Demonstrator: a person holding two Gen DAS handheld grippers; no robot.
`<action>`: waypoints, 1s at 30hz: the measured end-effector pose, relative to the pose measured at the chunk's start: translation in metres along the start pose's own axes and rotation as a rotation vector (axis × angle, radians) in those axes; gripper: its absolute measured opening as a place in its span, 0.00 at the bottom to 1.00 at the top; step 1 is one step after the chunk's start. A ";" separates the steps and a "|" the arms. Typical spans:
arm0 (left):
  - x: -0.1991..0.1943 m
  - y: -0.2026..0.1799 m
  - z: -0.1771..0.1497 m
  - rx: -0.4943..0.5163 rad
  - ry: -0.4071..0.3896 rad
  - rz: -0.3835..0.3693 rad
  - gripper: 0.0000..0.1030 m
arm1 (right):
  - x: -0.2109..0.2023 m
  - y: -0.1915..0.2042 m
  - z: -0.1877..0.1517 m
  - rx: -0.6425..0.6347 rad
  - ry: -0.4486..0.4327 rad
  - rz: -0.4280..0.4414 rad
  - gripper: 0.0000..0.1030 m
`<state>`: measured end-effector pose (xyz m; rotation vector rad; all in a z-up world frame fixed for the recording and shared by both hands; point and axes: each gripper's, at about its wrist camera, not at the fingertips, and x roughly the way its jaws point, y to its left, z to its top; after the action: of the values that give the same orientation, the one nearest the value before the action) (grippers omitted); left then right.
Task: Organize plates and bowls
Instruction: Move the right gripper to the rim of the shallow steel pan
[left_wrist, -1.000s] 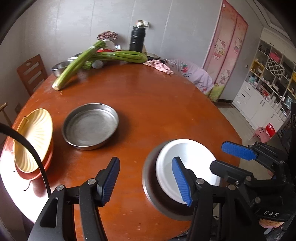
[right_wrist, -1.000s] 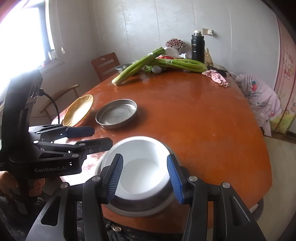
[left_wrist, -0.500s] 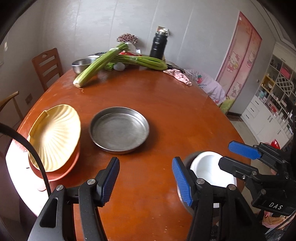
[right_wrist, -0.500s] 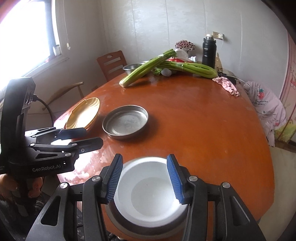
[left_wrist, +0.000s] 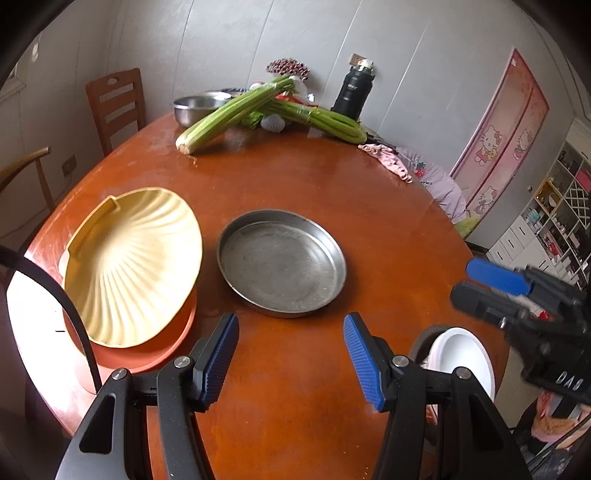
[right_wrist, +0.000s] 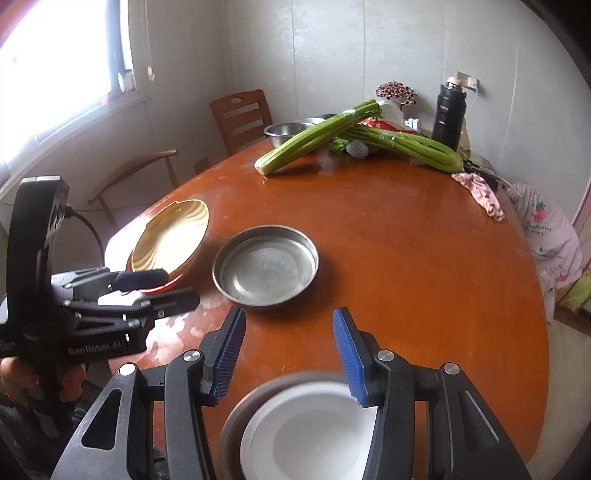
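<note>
A round steel pan (left_wrist: 280, 262) (right_wrist: 266, 266) lies mid-table. Left of it a yellow shell-shaped plate (left_wrist: 133, 266) (right_wrist: 170, 236) rests on an orange plate (left_wrist: 147, 354). A white bowl (right_wrist: 306, 435) (left_wrist: 461, 354) sits in a grey plate (right_wrist: 232, 417) at the near table edge. My left gripper (left_wrist: 291, 354) (right_wrist: 177, 288) is open and empty, in front of the steel pan. My right gripper (right_wrist: 288, 350) (left_wrist: 463, 278) is open too, above the far rim of the white bowl without touching it.
Two celery bunches (left_wrist: 236, 114) (right_wrist: 406, 144), a steel bowl (left_wrist: 195, 105), a black flask (left_wrist: 352, 92) and a pink cloth (right_wrist: 480, 192) crowd the far side of the brown table (left_wrist: 351, 192). A wooden chair (right_wrist: 242, 114) stands behind it.
Both grippers have drawn back from the white bowl. The left one has swung left, bringing the steel pan and shell plate in front of it. Neither opening has changed.
</note>
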<state>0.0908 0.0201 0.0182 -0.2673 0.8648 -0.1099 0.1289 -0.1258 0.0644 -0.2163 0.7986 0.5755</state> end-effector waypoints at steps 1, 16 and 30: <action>0.004 0.002 0.001 -0.008 0.011 0.001 0.57 | 0.003 0.000 0.004 -0.008 0.001 0.001 0.50; 0.044 0.000 0.014 -0.078 0.092 -0.014 0.57 | 0.064 -0.018 0.057 -0.104 0.114 0.009 0.50; 0.069 0.012 0.025 -0.132 0.121 0.044 0.57 | 0.159 -0.037 0.059 -0.181 0.297 0.024 0.49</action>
<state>0.1549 0.0219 -0.0203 -0.3676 0.9989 -0.0277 0.2743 -0.0694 -0.0118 -0.4664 1.0375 0.6478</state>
